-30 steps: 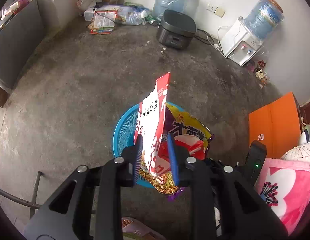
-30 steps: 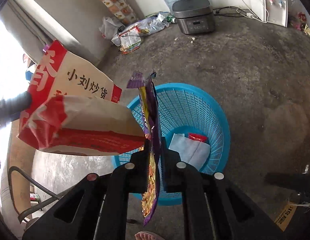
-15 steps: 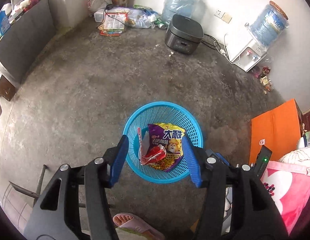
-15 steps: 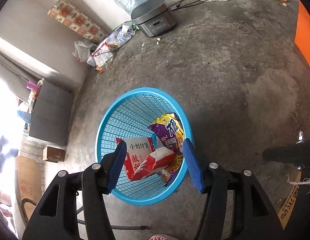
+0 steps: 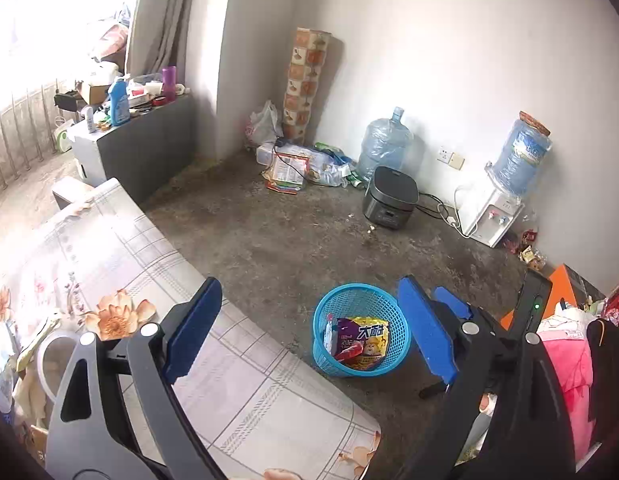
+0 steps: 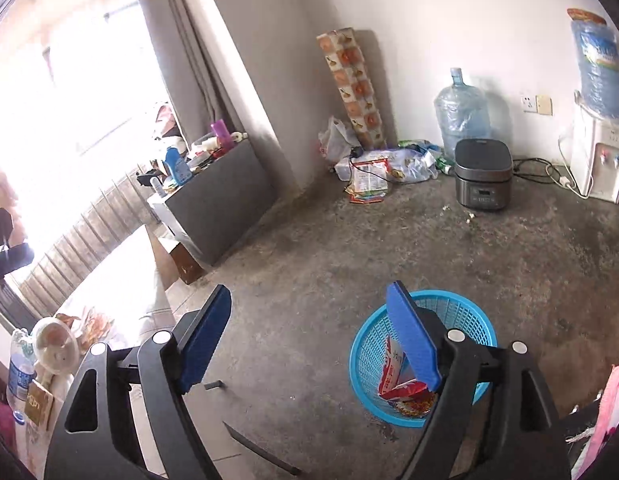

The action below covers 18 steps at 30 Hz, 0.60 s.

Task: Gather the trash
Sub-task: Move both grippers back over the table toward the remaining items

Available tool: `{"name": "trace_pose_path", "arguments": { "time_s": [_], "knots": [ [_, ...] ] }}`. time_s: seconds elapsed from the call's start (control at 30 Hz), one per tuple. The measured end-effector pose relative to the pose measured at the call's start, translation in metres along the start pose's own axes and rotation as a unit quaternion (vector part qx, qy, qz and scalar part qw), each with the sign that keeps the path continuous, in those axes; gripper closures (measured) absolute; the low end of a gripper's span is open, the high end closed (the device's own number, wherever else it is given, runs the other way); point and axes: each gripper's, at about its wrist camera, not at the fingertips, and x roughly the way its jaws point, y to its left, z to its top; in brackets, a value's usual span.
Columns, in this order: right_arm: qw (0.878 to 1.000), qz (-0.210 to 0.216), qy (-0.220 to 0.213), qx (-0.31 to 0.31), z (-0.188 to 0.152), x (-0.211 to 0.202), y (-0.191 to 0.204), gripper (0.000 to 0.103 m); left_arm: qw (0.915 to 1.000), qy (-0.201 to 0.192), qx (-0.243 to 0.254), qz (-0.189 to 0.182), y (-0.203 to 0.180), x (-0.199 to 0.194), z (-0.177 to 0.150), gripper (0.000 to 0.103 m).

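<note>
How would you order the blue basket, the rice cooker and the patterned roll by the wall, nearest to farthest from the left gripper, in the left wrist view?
From the left gripper:
1. Blue basket, on the floor between its fingers.
2. Rice cooker, right, toward the wall.
3. Patterned roll, upright in the far corner.

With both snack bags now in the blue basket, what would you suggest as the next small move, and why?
Probably swing the left gripper toward the table to look for more trash. Both bags, purple and red-and-white, lie in the blue basket; both grippers' fingers have just been opening and hold nothing, the right gripper too.
</note>
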Motion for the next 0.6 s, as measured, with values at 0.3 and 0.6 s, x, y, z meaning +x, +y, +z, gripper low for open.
{"name": "trace_pose_path", "arguments": {
  "time_s": [0.3,0.6],
  "knots": [
    [0.993,0.042,-0.024,-0.105,0.002,-0.043,0.104,0.006,0.9873,-0.051,-0.099,0.113,0.089,-0.110,-0.051,0.009],
    [0.985,0.030,-0.018,-0.172,-0.012,-0.059,0.172,0.006,0.9589,-0.110,-0.196,0.173,0.148,-0.178,-0.098,0.009]
  ]
}}
